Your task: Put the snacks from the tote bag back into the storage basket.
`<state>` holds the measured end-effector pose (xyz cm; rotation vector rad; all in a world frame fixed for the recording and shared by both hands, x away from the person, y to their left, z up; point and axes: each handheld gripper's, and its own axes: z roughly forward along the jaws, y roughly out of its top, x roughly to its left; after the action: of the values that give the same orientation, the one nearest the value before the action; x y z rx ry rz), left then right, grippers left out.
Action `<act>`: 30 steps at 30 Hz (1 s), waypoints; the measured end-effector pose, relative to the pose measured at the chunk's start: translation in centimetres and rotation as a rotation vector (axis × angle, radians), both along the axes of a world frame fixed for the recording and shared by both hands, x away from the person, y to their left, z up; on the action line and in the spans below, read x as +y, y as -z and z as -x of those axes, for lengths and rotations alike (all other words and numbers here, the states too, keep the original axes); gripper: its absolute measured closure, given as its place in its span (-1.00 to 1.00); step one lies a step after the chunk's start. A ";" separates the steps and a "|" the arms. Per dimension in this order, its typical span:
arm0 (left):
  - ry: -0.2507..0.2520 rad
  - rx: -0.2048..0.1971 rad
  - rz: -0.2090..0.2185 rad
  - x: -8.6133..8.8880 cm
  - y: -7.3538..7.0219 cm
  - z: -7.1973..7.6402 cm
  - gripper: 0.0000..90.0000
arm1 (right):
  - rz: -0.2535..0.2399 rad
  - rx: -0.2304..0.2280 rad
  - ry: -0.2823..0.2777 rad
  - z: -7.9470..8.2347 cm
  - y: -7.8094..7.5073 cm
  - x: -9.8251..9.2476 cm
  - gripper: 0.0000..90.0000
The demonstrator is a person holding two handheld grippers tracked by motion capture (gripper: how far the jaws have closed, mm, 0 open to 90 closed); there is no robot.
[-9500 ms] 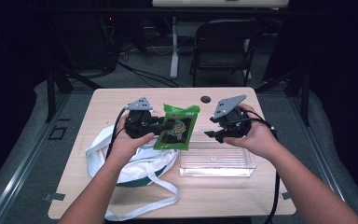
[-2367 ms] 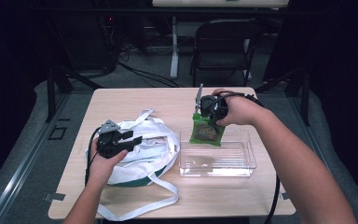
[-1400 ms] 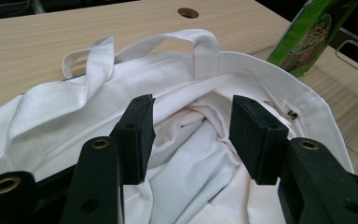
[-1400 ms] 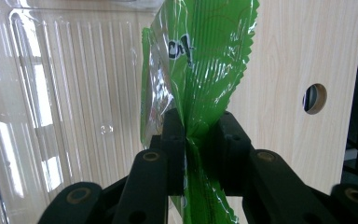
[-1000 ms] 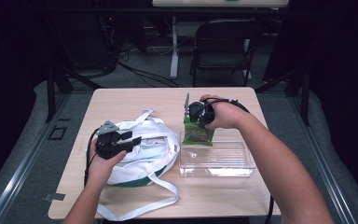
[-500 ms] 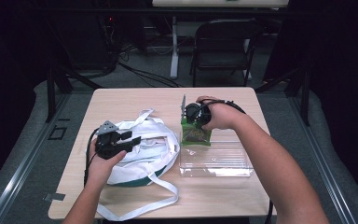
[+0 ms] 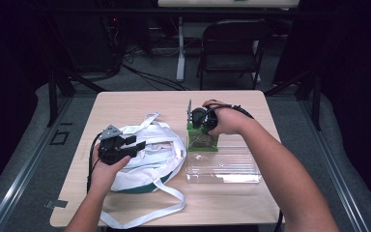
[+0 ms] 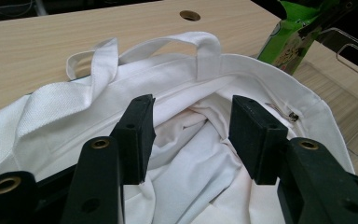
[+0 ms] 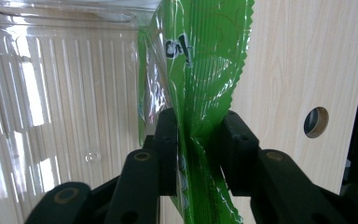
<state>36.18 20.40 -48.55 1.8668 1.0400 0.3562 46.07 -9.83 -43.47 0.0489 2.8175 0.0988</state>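
Here's the wooden table (image 7: 140, 104), and on its left half lies the white tote bag (image 7: 147, 162), mouth gaping, straps trailing toward the near edge. In the left gripper view the bag's (image 8: 205, 154) crumpled lining sits right under the jaws. To the right of the bag is the clear plastic bin (image 7: 224, 164), lying flat on the near right part of the table. At the bin's far left corner stands the green snack packet (image 7: 202, 140), upright, its lower end at the bin's rim. The right gripper view puts that packet (image 9: 200, 70) hard against the bin's clear wall (image 9: 51, 84). The left gripper (image 7: 134, 144) hovers over the bag's left side, jaws spread, nothing between them. The right gripper (image 7: 193, 126) comes down on top of the packet; its jaws have just been opening, the crinkled top edge sits between them, and a gap shows beside the right pad. A small round hole (image 9: 316, 122) in the tabletop lies beyond.
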 end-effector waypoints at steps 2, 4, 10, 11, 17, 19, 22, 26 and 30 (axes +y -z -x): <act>0.000 0.002 0.001 0.0 0.0 0.0 0.12 | 0.001 -0.002 0.004 0.0 0.0 -0.1 0.51; 0.001 0.001 0.000 -0.1 0.1 0.0 0.12 | 0.004 -0.007 0.004 0.0 0.0 -0.1 0.45; -0.003 0.003 0.005 0.0 0.0 0.0 0.11 | -0.042 -0.001 0.025 -0.1 0.3 -0.7 0.27; -0.002 0.000 0.005 0.1 0.0 0.0 0.11 | -0.036 -0.001 0.026 -0.1 0.3 -0.7 0.26; -0.012 0.007 0.012 0.1 0.1 0.0 0.11 | -0.055 -0.006 0.035 -0.2 0.4 -1.1 0.12; -0.008 0.009 0.010 0.1 0.1 0.0 0.11 | -0.065 -0.005 0.037 -0.2 0.3 -1.1 0.09; -0.012 0.007 0.014 0.1 0.1 0.0 0.11 | -0.078 -0.008 0.042 -0.2 0.2 -1.2 0.05; -0.012 0.008 0.017 0.1 0.1 0.0 0.11 | -0.087 -0.011 0.047 -0.2 0.1 -1.4 0.01; -0.011 0.006 0.017 0.1 0.1 -0.1 0.11 | -0.090 -0.010 0.047 -0.2 0.0 -1.4 -0.01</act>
<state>36.27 20.50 -48.66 1.8486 1.0543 0.3474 46.31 -11.25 -43.44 0.1340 2.7984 0.2141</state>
